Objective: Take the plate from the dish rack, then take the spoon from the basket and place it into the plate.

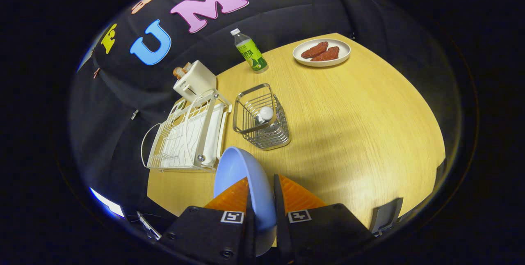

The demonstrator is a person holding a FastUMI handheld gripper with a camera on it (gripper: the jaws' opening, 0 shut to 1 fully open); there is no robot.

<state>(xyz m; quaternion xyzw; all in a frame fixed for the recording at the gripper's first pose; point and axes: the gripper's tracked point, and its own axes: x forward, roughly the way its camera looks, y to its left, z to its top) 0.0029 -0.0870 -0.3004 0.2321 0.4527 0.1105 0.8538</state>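
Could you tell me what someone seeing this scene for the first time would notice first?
The eye goes first to the blue plate, held on edge between the jaws of the gripper, above the wooden table. Just beyond it stand the white dish rack and the wire basket with the spoon inside. Farther off are a green bottle and a white plate of reddish food.

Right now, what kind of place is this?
Probably a mock kitchen table in a booth: a dish rack, a toaster and a wire basket on a wooden table. The gripper holds a blue plate.
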